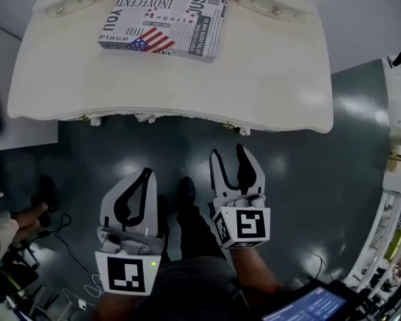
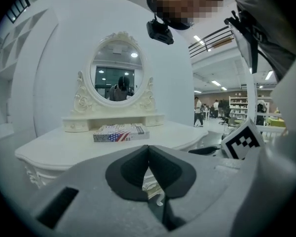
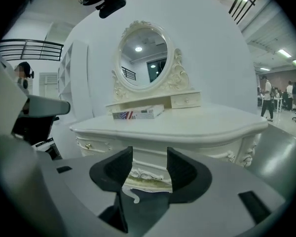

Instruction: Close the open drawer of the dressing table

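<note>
The white dressing table (image 1: pixel 267 65) fills the top of the head view, and its carved front edge (image 1: pixel 154 117) shows small gold knobs. No drawer stands out from that front. In the right gripper view the front (image 3: pixel 153 168) looks flush. My left gripper (image 1: pixel 146 174) hangs below the edge with its jaws shut on nothing; its tips (image 2: pixel 148 148) meet. My right gripper (image 1: pixel 227 151) is a little nearer the table, open and empty, framing the table's carved apron (image 3: pixel 149 157). Neither gripper touches the table.
A box printed like a newspaper (image 1: pixel 164 22) lies on the tabletop in front of the oval mirror (image 3: pixel 143 58). Dark green floor lies between me and the table. Cables (image 1: pixel 60 239) and a person's shoe (image 1: pixel 43 192) are at the left. White shelving (image 1: pixel 394 199) is at the right.
</note>
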Demonstrator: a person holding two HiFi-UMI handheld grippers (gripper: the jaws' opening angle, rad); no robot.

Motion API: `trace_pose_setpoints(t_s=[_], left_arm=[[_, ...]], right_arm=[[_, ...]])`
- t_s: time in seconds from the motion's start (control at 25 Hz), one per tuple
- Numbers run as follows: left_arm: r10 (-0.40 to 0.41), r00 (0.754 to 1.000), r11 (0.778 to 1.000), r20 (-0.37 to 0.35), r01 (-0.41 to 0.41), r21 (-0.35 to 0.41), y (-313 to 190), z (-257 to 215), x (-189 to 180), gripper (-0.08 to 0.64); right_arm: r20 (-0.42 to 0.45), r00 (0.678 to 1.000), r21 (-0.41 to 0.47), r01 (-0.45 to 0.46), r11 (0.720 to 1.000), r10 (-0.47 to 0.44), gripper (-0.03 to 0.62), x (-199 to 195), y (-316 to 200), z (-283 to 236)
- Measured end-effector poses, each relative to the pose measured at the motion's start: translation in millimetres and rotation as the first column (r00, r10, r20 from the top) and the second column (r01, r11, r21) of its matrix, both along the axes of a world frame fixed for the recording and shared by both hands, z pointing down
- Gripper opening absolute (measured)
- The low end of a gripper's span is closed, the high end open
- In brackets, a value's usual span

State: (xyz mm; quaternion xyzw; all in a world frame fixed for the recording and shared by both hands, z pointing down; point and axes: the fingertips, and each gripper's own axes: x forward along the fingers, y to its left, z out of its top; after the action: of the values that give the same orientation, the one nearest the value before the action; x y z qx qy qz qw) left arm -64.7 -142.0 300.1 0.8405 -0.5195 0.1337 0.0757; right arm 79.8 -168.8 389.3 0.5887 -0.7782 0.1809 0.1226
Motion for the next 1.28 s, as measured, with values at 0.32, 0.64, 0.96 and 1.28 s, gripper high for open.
trace_pose_setpoints(t_s=[0.32, 0.64, 0.96, 1.28], left_arm=[[0.021, 1.0, 0.995, -0.007, -0.02, 0.102, 17, -66, -2, 0.015], [0.068, 0.998, 0.977, -0.007, -0.065, 0.204, 60, -129, -7, 0.015], [0.093, 0.996, 0.952, -0.002, -0.088, 0.293, 106, -167, -20, 0.015], [0.104, 0.994, 0.932, 0.009, -0.101, 0.349, 133, -189, -32, 0.015]], right_arm=[[0.011, 1.0, 0.167, 0.024, 0.986, -0.027, 0.199, -27, 38, -103], [-0.024, 1.0, 0.317, 0.026, 0.948, -0.019, 0.032, -54, 94, -185], [-0.059, 0.998, 0.414, 0.021, 0.91, 0.004, 0.017, -73, 142, -233], [-0.072, 0.997, 0.466, 0.013, 0.885, 0.023, 0.012, -83, 167, -256]])
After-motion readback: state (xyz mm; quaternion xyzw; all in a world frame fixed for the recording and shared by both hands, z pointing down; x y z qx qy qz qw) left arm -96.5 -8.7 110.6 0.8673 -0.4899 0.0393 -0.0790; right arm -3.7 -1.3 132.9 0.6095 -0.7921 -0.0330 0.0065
